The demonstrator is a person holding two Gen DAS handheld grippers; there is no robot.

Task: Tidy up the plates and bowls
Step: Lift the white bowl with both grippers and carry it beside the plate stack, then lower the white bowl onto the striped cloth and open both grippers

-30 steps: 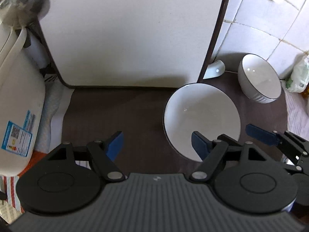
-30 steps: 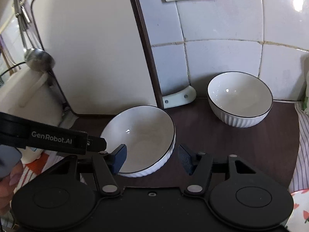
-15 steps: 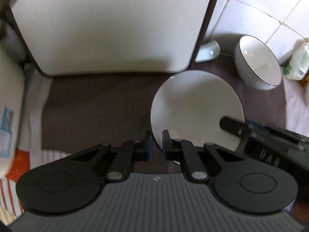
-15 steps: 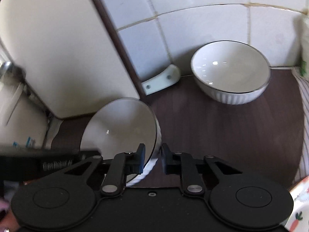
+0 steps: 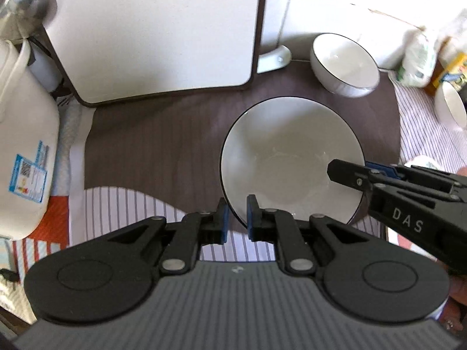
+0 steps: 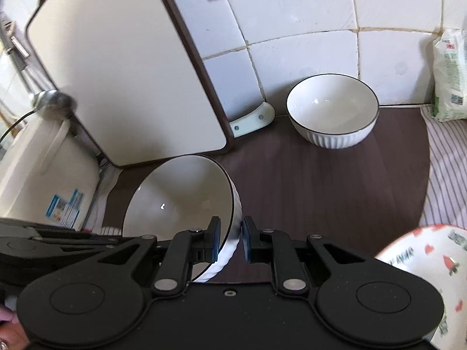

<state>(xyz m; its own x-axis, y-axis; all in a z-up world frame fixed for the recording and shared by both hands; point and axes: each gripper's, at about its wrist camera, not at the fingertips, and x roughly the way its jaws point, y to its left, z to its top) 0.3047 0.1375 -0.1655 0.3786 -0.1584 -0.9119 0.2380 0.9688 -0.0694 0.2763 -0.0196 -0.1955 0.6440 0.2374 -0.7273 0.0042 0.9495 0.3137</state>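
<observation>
A white bowl with a thin black rim (image 5: 289, 160) (image 6: 181, 192) hangs lifted over the dark brown mat (image 5: 151, 143). My left gripper (image 5: 235, 218) is shut on its near rim. My right gripper (image 6: 229, 240) is shut on the opposite rim and shows at the right of the left wrist view, right gripper (image 5: 354, 172). A second white ribbed bowl (image 5: 343, 64) (image 6: 332, 110) rests on the mat by the tiled wall, apart from both grippers.
A white cutting board (image 5: 157, 32) leans on the wall behind the mat. A white appliance (image 5: 20, 151) stands at left, with a ladle (image 5: 32, 5) above it. Bags (image 6: 449, 78) sit at the right, another bowl (image 5: 451, 108) beyond, and a strawberry-print plate (image 6: 426, 274) near right.
Both grippers went from open beside the bowl to shut on its opposite rims. The bowl has since risen off the mat and come toward the striped cloth.
</observation>
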